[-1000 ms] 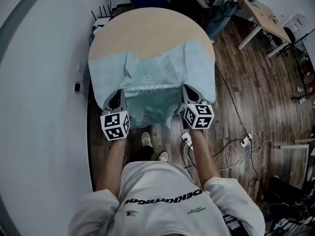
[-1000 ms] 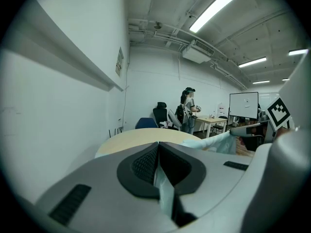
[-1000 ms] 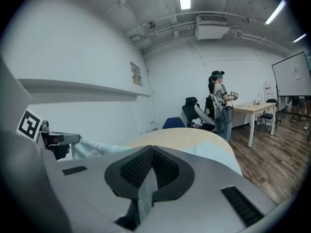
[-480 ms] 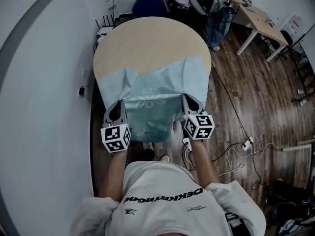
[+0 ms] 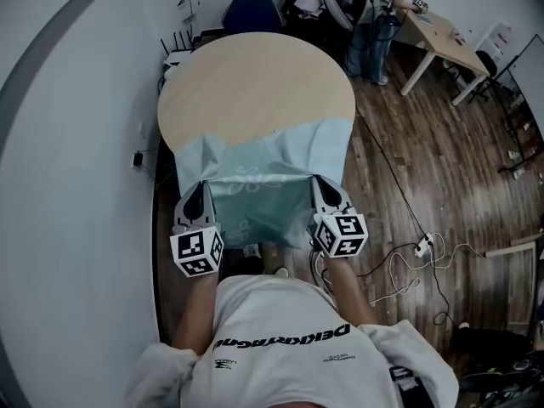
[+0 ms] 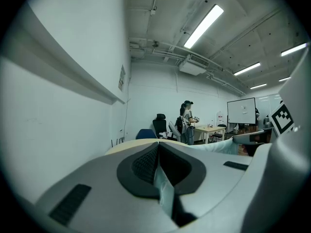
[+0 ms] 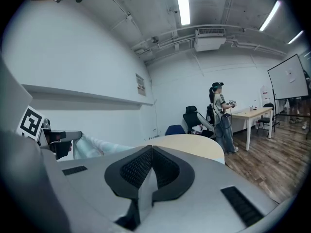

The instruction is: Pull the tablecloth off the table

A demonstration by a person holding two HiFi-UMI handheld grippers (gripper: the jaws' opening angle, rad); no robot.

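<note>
A pale blue-green tablecloth covers only the near part of the round light-wood table; its front edge hangs stretched between my two grippers off the table's near rim. My left gripper is shut on the cloth's near left corner. In the left gripper view a strip of tablecloth is pinched between the dark pads. My right gripper is shut on the near right corner, with a fold of tablecloth clamped between its pads. Both grippers are level, just below the table's near edge.
A white wall runs close along the left. A blue chair stands behind the table. A person stands by a second table at the back right. Cables and a power strip lie on the wood floor at my right.
Both grippers have drawn back toward me with the cloth. The tablecloth has slid nearer, leaving more bare wood at the far side of the table.
</note>
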